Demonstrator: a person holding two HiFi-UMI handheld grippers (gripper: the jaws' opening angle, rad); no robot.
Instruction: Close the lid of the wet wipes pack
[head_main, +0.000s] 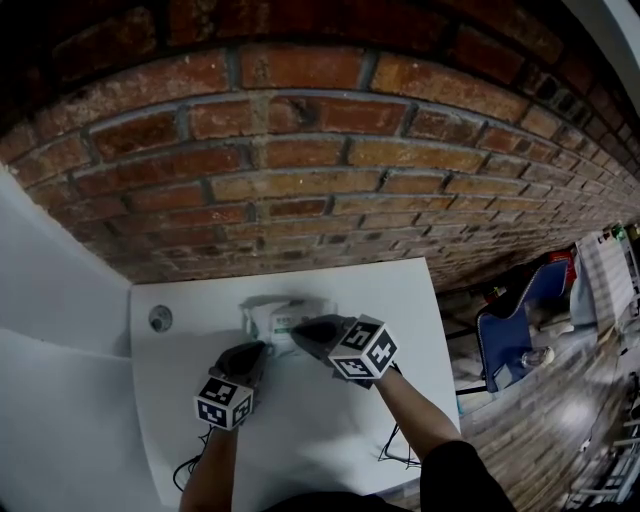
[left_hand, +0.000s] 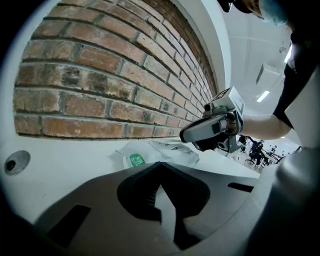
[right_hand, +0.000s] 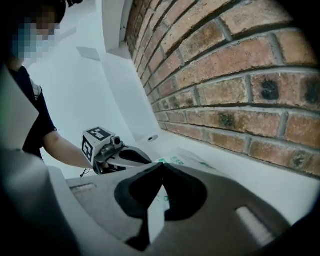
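Though it blurs, the wipes pack (head_main: 283, 318) looks soft, crinkled, rectangular.

Dim, vignetted — strong fisheye warping

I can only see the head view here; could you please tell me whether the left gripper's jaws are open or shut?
Observer: The left gripper is shut: its own view shows the jaws together at the tips, with nothing between them.
Operator: Thank you. And the other one?
Observer: The right gripper has its jaws together too, empty, with the wet wipes pack just past their tips.
Operator: Is it touching the pack?
Observer: The left gripper view shows it hovering just above the pack, seemingly with a thin gap.
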